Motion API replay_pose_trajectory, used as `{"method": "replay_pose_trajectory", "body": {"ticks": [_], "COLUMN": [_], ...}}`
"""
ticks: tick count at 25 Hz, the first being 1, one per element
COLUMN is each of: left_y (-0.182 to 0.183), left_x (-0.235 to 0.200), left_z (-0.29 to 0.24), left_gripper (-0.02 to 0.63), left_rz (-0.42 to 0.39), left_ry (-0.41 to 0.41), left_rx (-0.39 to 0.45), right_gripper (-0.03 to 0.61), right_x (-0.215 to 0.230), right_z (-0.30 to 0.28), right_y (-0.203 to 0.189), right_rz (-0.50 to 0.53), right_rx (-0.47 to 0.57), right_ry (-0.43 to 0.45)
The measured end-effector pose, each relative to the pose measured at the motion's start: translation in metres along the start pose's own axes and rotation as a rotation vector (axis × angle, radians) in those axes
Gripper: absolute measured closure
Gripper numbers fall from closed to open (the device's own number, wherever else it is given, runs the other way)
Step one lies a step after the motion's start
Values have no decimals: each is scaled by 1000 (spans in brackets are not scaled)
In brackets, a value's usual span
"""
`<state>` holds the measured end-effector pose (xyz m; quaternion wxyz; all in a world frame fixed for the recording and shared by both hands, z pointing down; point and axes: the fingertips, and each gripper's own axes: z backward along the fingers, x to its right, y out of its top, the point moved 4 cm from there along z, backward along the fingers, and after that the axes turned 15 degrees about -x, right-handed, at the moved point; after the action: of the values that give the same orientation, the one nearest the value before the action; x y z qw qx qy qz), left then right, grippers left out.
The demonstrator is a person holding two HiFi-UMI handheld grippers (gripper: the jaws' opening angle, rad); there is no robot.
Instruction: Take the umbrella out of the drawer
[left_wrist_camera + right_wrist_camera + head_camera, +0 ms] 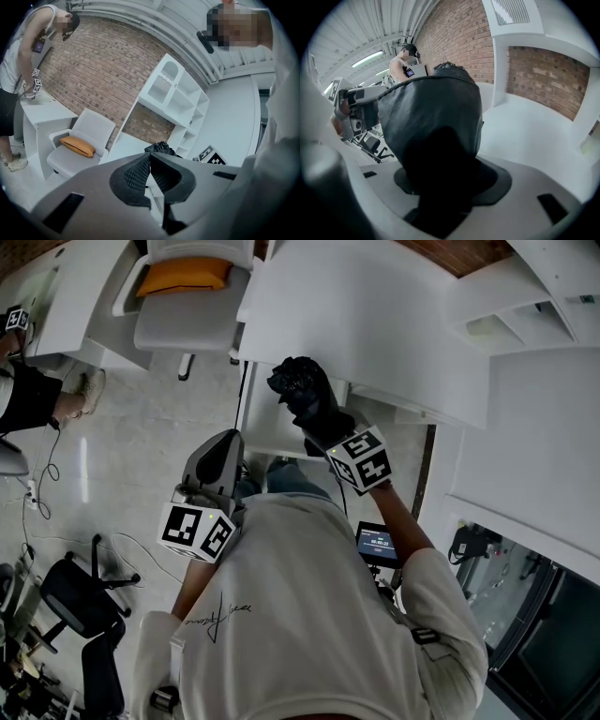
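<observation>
The black folded umbrella (302, 390) is clamped in the right gripper (323, 432) and held up over the near edge of the white desk (375, 324). It looks clear of any drawer, so the taking-out seems essentially done, and probably only setting it down on the desk is left. The white ledge (272, 432) just under the desk's edge may be the drawer, but I cannot be sure. The left gripper (150, 164), jaws closed on nothing, hangs below the desk beside the person's chest.
</observation>
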<state>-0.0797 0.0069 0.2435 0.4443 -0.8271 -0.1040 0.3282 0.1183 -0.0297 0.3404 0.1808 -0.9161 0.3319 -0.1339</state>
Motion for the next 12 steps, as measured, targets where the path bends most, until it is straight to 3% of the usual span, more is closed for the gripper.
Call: {"method": "replay_pose_trajectory", "body": {"ticks": [12], "left_y": [5], "left_x": [-4], "left_z": [5], "left_gripper": [597], "left_rz": [-11], "left_ry": [-5], "left_rx": [6], "right_gripper": [341], "right_x": [-7], "right_z": [36], "right_y": [9], "right_rz": [-50], "right_rx": [86], "right_ry": [-28]}}
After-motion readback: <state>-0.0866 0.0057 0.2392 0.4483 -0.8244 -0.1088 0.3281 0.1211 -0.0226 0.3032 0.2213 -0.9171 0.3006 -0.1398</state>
